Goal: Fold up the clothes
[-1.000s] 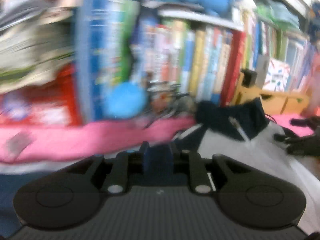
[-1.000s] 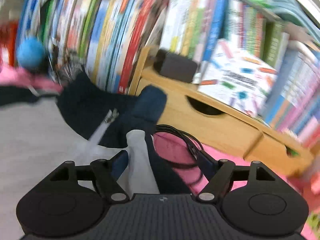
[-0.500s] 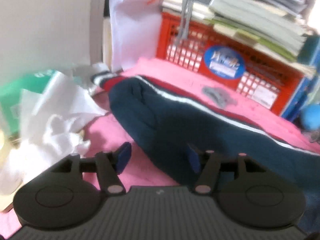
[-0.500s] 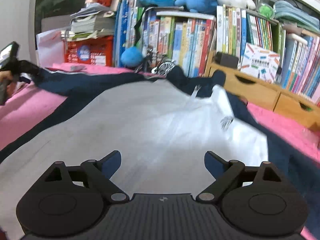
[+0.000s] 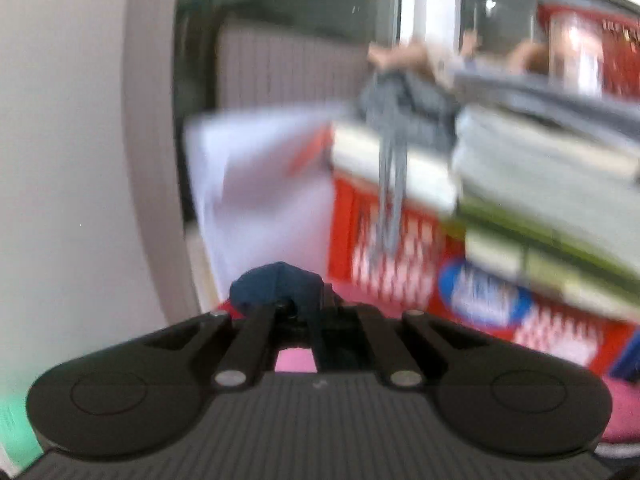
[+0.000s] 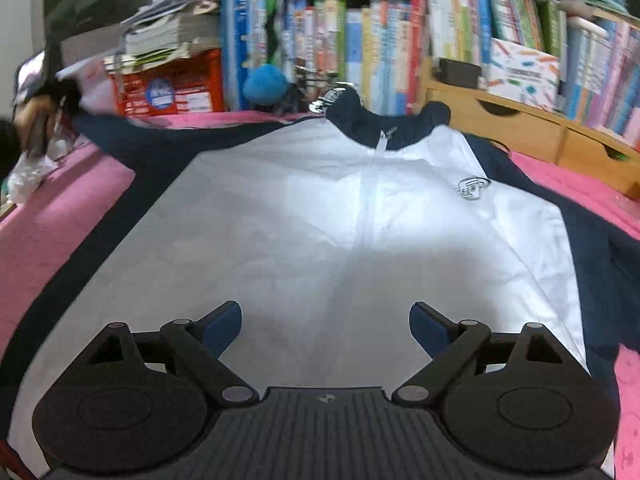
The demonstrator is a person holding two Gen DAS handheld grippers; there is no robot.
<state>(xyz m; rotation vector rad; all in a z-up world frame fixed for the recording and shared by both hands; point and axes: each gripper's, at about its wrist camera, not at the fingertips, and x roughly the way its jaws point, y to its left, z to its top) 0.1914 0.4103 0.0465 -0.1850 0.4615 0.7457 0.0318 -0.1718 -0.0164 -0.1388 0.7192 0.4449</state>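
Jacket [image 6: 320, 216]: white front, navy sleeves, zipped, spread flat on the pink bed [image 6: 48, 232].
Left view: left gripper [image 5: 294, 304] has just closed, fingers pinching a navy fold of the sleeve [image 5: 276, 284]; red crate [image 5: 400, 256] behind, blurred.
Right view: right gripper [image 6: 326, 324] above the hem, fingers spread, nothing between them; bookshelf [image 6: 360, 48] behind.

Your left gripper [image 5: 298, 304] has just clamped shut — a bunch of navy fabric [image 5: 276, 284] is pinched between its fingers. Your right gripper [image 6: 326, 326] hangs with jaws spread wide — nothing between them, angled downward.
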